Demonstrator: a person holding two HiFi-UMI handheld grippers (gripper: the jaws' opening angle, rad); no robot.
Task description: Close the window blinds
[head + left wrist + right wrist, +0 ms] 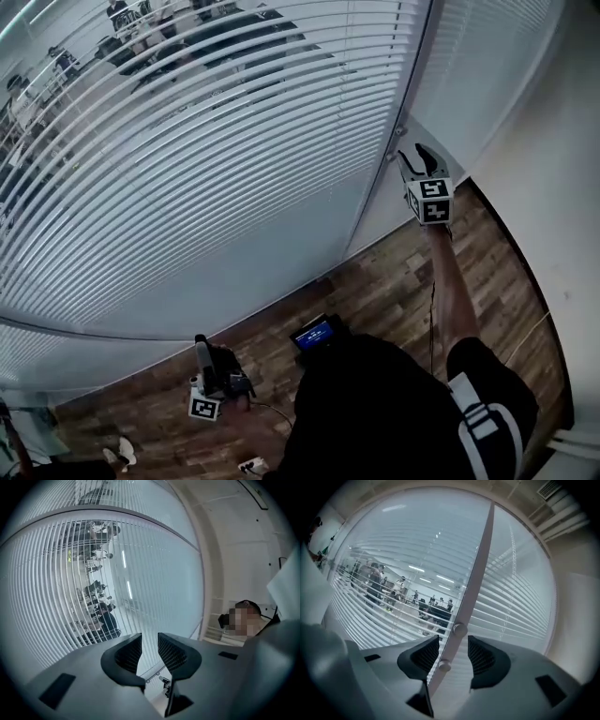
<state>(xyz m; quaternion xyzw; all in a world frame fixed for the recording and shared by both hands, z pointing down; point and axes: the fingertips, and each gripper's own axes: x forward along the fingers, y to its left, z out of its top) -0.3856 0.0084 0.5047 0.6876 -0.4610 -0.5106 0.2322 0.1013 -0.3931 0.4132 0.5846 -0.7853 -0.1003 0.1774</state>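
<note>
Wooden floor [394,291] under white blinds [206,169]; left gripper [149,643] and right gripper [453,643] both gape open.

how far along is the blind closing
Nothing looks done yet: the large blinds have open slats, people visible through them. In hand: the right gripper is up at the knobs on the window post, fingers open, gripping nothing. The left gripper hangs low, empty. Left: turning the slats shut.
</note>
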